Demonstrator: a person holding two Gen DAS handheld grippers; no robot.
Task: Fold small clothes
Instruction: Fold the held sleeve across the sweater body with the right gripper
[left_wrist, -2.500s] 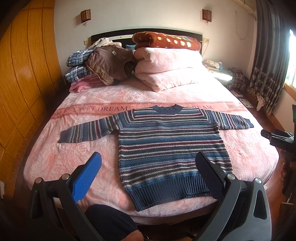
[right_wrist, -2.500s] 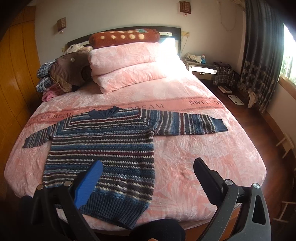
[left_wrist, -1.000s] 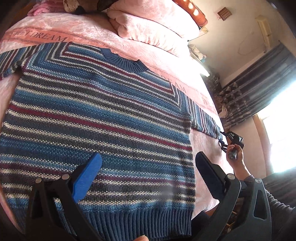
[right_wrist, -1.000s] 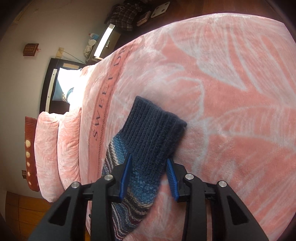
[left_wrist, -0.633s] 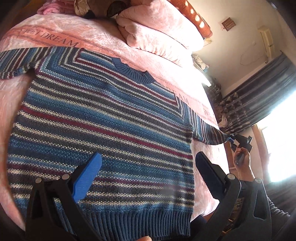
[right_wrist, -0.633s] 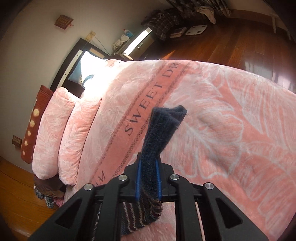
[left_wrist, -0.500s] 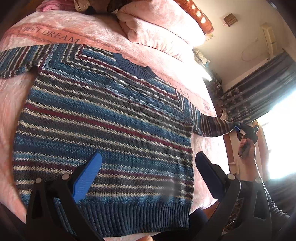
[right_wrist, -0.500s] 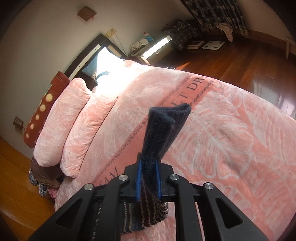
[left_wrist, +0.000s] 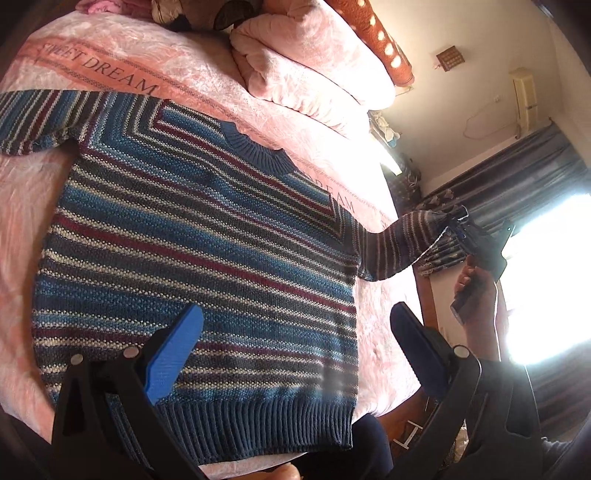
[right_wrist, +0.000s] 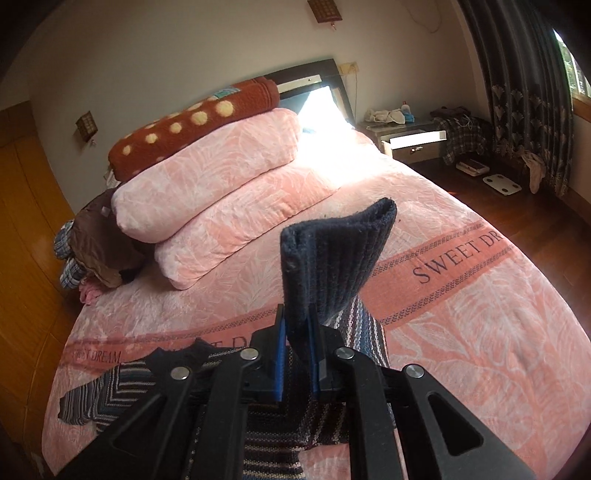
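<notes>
Knitwear was the whole matter: a striped sweater (left_wrist: 199, 258) lay face up and flat on the pink bedspread (left_wrist: 122, 62), its ribbed hem toward the foot of the bed and its collar toward the pillows (right_wrist: 207, 170), one sleeve spread out across the cover and the other lifted clear of it. The dark ribbed cuff (right_wrist: 332, 258) of that raised sleeve stood pinched in the right gripper (right_wrist: 297, 362), whose jaws were clenched on it just below the ribbing, so the cuff stuck up above the pads. The left gripper (left_wrist: 295, 347) hovered over the lower body of the sweater with its jaws released and nothing between them. The step in hand looked like folding the sleeve in across the chest. To do it well, the right hand (left_wrist: 476, 291) would likely need to carry the cuff over in a low arc, keeping the sleeve taut enough not to twist, and lay it straight across the stripes. The free gripper could usefully press near the shoulder seam so the body did not drag along. Thick knit tends to slide and bunch, so a slow release once the cuff lay flat seemed wise.
</notes>
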